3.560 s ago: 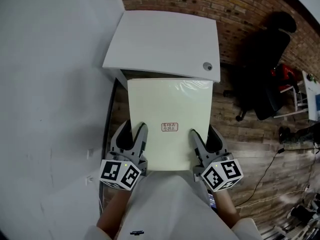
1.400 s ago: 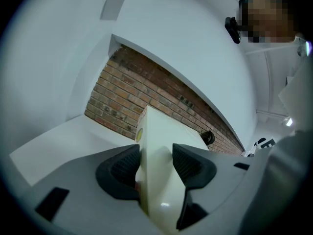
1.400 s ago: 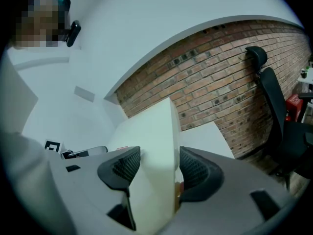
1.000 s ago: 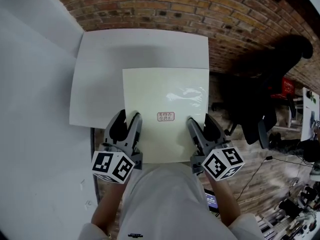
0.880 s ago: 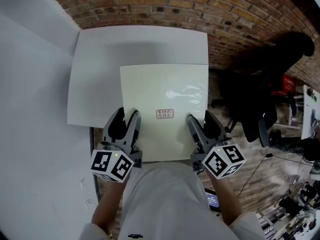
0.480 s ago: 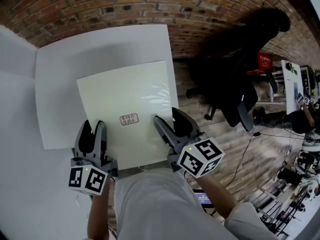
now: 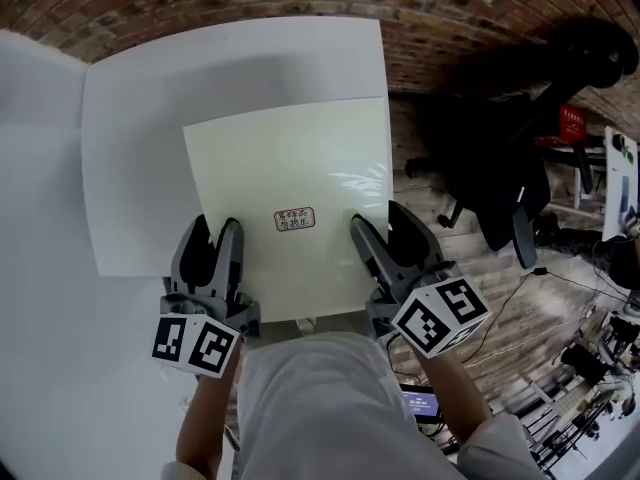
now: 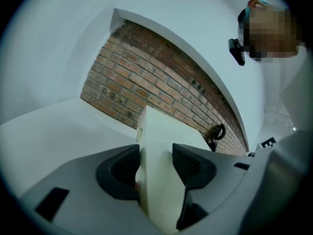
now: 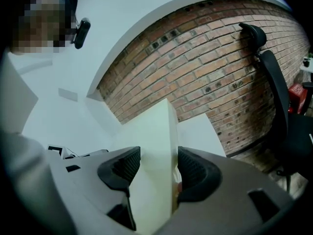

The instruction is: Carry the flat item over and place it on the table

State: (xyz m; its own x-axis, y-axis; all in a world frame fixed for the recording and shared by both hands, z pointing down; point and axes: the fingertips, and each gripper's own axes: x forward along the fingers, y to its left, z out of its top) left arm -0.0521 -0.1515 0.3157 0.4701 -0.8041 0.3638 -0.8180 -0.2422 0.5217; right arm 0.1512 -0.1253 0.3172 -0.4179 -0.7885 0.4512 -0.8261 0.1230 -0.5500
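The board (image 7: 290, 188) now lies much farther over the white table (image 7: 135, 138) than before, above the table's right part, its near edge overhanging toward the person. The left gripper (image 7: 213, 232) and right gripper (image 7: 378, 222) each pinch that near edge, jaws closed on it.

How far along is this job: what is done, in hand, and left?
Done: the cream panel is over the white table. In hand: left tongs and right tongs both clamp its near edge. Left: set it down and release; whether it touches yet is unclear.
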